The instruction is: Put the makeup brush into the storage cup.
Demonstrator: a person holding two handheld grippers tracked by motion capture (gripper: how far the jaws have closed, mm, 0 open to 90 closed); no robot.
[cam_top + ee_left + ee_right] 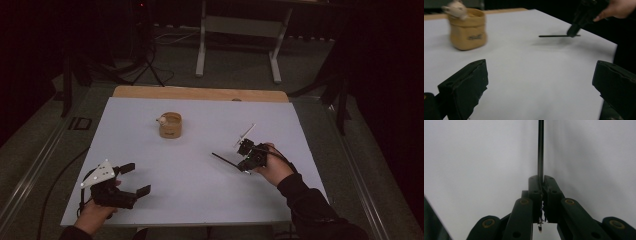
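Black jaws of the right gripper (541,185) are seen clenched on a thin dark stick (540,150), which juts straight ahead from between the fingertips. It is judged light, stiff and slippery, best pinched near its end. Left gripper (135,178) is held released, well apart.

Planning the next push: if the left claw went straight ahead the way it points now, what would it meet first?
Probably nothing soon: bare white table lies ahead of the open left claw. The tan pouch sits off to one side, the black stick farther on; depth is unclear.
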